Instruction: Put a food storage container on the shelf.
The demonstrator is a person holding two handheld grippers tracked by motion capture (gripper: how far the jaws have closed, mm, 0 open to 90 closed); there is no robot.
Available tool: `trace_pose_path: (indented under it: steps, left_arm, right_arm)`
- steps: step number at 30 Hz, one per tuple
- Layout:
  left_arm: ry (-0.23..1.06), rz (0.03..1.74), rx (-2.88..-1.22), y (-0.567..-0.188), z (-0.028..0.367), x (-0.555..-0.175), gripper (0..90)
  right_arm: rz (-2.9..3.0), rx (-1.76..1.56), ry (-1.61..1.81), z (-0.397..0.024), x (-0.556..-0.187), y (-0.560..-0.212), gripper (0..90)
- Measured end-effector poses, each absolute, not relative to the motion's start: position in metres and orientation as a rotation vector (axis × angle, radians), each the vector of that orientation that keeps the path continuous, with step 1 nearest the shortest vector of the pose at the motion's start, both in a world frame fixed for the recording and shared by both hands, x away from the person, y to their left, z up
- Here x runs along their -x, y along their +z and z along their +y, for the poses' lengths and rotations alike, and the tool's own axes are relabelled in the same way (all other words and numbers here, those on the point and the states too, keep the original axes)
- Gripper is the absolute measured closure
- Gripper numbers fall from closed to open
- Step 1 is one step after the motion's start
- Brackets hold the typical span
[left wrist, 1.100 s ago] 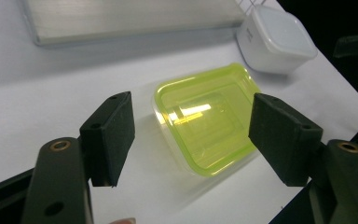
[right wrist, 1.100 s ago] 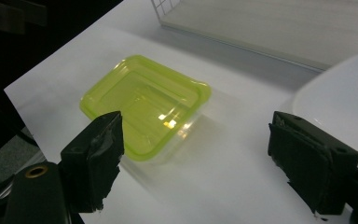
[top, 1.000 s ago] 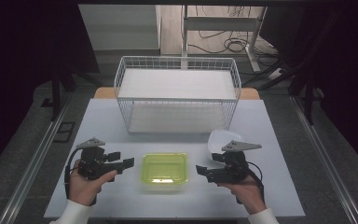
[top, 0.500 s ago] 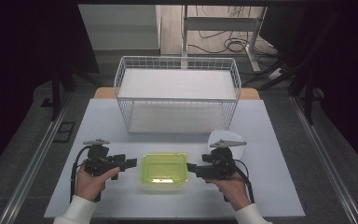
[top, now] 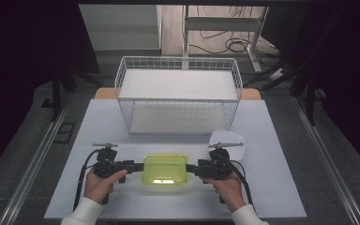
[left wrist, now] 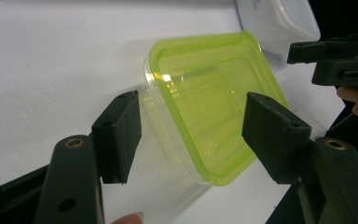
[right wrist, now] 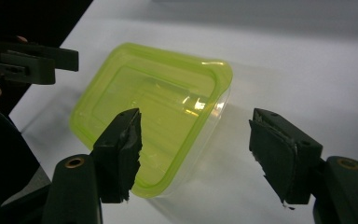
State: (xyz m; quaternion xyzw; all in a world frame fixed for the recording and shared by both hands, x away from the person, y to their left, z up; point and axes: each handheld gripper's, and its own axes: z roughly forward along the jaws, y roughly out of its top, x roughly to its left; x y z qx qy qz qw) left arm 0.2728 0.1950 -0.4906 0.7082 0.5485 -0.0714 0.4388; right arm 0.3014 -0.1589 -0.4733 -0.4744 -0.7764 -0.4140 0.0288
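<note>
Lying flat on the white worktop [top: 98, 131], long axis left to right: clear rectangular plastic container with a yellow-green lid [top: 165, 169], squarely between left tongs [top: 136, 166] and right tongs [top: 193, 168]. Both agape, empty, at opposite short ends, about equally near.

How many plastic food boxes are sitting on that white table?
2. The green-lidded box sits at the front between the two hand-held grippers. A white box lies behind the right hand-held gripper, partly hidden by it. None shows in the wire basket.
</note>
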Motion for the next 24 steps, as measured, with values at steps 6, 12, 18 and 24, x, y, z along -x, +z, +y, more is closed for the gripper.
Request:
trace_pose_path:
  steps: [6,12,18,24]
  left_arm:
    - [-0.231,1.374,-1.743,-0.497,0.191,-0.276,38.3]
    - [-0.275,1.384,-1.751,-0.506,0.190,-0.281,42.0]
    - [-0.296,1.403,-1.768,-0.514,0.191,-0.285,49.7]
    - [-0.343,1.384,-1.757,-0.519,0.186,-0.287,55.4]
  right_arm:
    - [-2.358,1.504,-1.248,-0.155,-0.304,-0.483,39.9]
    - [-2.301,1.509,-1.228,-0.154,-0.309,-0.493,45.4]
    - [-2.269,1.512,-1.217,-0.151,-0.313,-0.499,49.8]
    - [-2.200,1.517,-1.213,-0.152,-0.316,-0.507,55.0]
